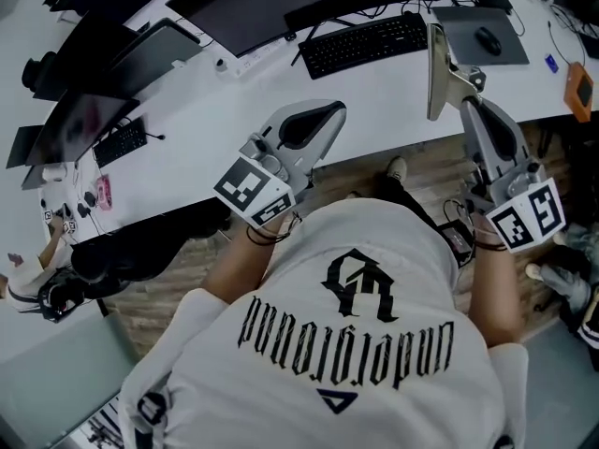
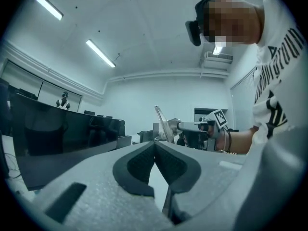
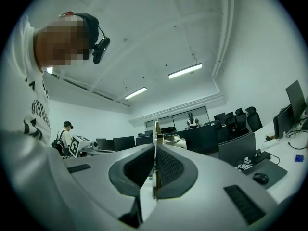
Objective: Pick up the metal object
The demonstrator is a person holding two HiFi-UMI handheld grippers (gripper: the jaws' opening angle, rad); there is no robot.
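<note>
The metal object is a thin flat plate (image 1: 435,68), held upright above the desk edge at the right of the head view. My right gripper (image 1: 465,103) is shut on its lower end. In the right gripper view the plate (image 3: 155,134) shows edge-on, pinched between the two dark pads and sticking out past them. My left gripper (image 1: 335,110) hangs over the desk front further left, with its pads (image 2: 144,160) meeting at the tips and nothing between them. From the left gripper view I see the plate (image 2: 163,124) tilted in the right gripper (image 2: 179,127).
A white desk (image 1: 374,92) carries a black keyboard (image 1: 365,45), dark monitors (image 1: 253,7), a mouse (image 1: 489,40) on a grey pad and an orange item (image 1: 582,90). A small keyboard (image 1: 120,143) lies at the left. People stand far off in the room.
</note>
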